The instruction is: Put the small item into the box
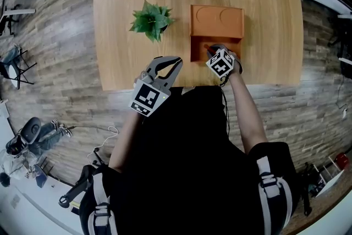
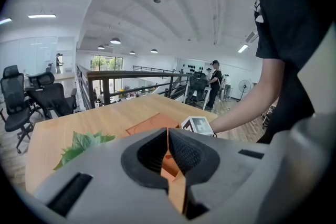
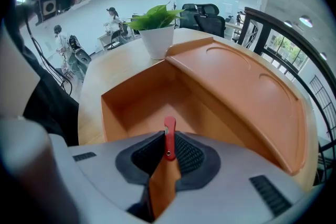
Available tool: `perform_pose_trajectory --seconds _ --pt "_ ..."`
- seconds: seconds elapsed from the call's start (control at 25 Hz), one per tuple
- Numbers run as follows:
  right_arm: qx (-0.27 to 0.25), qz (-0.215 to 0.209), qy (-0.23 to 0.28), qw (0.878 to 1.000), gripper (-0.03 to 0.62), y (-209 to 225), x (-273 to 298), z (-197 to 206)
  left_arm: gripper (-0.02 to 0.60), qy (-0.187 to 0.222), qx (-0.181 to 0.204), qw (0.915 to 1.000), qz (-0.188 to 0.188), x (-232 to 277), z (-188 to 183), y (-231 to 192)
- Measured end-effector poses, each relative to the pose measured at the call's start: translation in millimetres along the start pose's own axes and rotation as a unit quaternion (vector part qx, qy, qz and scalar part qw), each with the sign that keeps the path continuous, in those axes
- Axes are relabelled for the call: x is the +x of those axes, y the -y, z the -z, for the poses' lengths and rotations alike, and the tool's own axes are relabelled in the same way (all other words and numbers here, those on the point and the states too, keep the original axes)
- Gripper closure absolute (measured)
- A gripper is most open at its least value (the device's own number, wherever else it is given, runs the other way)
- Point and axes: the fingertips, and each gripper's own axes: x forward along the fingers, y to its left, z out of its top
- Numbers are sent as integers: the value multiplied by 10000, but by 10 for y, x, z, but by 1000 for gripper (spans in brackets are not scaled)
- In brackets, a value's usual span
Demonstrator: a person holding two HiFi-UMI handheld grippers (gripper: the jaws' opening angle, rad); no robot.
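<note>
The right gripper [image 3: 168, 151] pinches a slim red plastic item [image 3: 169, 128] (perhaps a folded tool) just above the open compartment of the orange half-lidded box [image 3: 126, 107]. Released while tilted, it could strike the wall and bounce out. The left gripper [image 2: 167, 150] hangs closed, empty.
</note>
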Motion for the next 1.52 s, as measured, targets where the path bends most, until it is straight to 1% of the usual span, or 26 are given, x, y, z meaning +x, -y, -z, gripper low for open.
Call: perform_pose_trajectory --seconds 0.32,0.52,0.64,0.76,0.88,1.0,1.2,1.36,1.4,1.52 --pt "57 5 -50 10000 522 -12 25 -3 555 25 37 10000 25 -2 -4 16" --pt "182 -163 -59 9997 496 -28 27 0 554 31 41 10000 56 14 -5 30" --pt "234 -185 -51 9995 493 -34 15 -10 554 40 53 10000 57 5 -22 35" --pt "215 -94 -24 9997 488 -22 8 -20 554 58 75 9999 59 -4 -31 37" --pt "172 -25 5 9998 470 -13 -15 -29 554 79 90 9999 67 -10 -42 37" --pt "191 45 33 9998 468 -4 -60 -20 554 112 124 9998 101 -1 -59 46" --pt "319 140 145 9993 468 -35 -177 10 554 158 230 9993 259 25 -97 108" --pt "352 405 341 9980 470 -25 -330 2 554 201 339 9984 413 54 -125 175" --pt "376 484 428 9972 476 -25 -386 -9 554 212 359 9981 445 57 -128 190" --pt "490 661 703 9941 523 -64 -571 -25 554 222 404 9975 544 61 -119 232"
